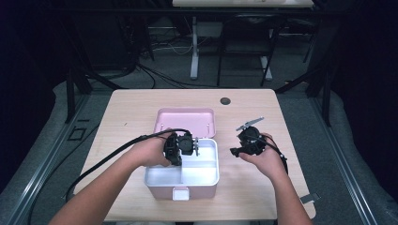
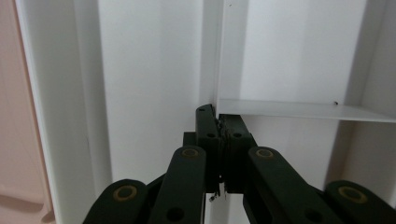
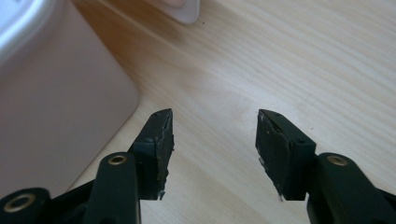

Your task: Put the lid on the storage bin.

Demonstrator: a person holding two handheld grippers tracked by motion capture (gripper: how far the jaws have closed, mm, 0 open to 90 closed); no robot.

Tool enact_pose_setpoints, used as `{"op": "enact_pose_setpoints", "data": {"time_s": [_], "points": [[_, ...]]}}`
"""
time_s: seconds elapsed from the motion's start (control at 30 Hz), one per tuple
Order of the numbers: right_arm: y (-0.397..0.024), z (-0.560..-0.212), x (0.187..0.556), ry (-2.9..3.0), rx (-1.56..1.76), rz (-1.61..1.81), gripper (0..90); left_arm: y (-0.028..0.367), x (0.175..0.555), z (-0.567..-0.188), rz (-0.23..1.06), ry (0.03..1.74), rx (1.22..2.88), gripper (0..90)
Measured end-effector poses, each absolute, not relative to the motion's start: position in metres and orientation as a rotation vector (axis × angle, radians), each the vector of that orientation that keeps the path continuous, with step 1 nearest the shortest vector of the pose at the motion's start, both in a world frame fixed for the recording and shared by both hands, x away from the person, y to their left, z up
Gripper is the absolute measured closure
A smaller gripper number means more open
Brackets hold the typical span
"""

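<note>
A pink box (image 1: 164,188) stands open at the table's middle, its lid (image 1: 185,123) lying back behind it. A white divided tray (image 1: 206,176) sits inside it. My left gripper (image 1: 180,161) points down into the tray. In the left gripper view its jaws (image 2: 218,116) are shut on the top edge of the thin white divider (image 2: 217,56), where a cross wall (image 2: 299,111) meets it. My right gripper (image 1: 233,151) hovers just right of the box. Its jaws (image 3: 215,123) stand open over bare wood with nothing between them, and the box's pink side wall (image 3: 56,107) is close on the left.
The wooden table (image 1: 136,112) has a dark round hole (image 1: 225,101) near its far edge and a small metal clip (image 1: 309,198) at its right front edge. The box's white latch (image 1: 180,193) faces me. A black cable (image 1: 108,157) trails left from my left gripper.
</note>
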State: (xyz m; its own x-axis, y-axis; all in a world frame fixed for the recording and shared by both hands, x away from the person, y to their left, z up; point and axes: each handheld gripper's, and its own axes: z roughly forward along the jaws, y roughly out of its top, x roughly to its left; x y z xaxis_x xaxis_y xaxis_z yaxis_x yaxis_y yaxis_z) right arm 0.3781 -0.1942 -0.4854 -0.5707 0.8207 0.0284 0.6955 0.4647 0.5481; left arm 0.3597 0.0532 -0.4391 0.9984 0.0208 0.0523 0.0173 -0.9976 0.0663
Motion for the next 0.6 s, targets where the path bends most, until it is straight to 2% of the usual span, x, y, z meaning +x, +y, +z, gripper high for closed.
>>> {"op": "enact_pose_setpoints", "data": {"time_s": [0.33, 0.6], "points": [[-0.185, -0.467, 0.398, 2.463, 1.351, 0.786, 53.2, 0.052, 0.359, -0.440, 0.097, 0.025, 3.085, 87.8], [-0.177, -0.456, 0.416, 2.428, 1.439, 0.857, 61.8, 0.050, 0.357, -0.440, 0.102, 0.023, 3.095, 87.7]]}}
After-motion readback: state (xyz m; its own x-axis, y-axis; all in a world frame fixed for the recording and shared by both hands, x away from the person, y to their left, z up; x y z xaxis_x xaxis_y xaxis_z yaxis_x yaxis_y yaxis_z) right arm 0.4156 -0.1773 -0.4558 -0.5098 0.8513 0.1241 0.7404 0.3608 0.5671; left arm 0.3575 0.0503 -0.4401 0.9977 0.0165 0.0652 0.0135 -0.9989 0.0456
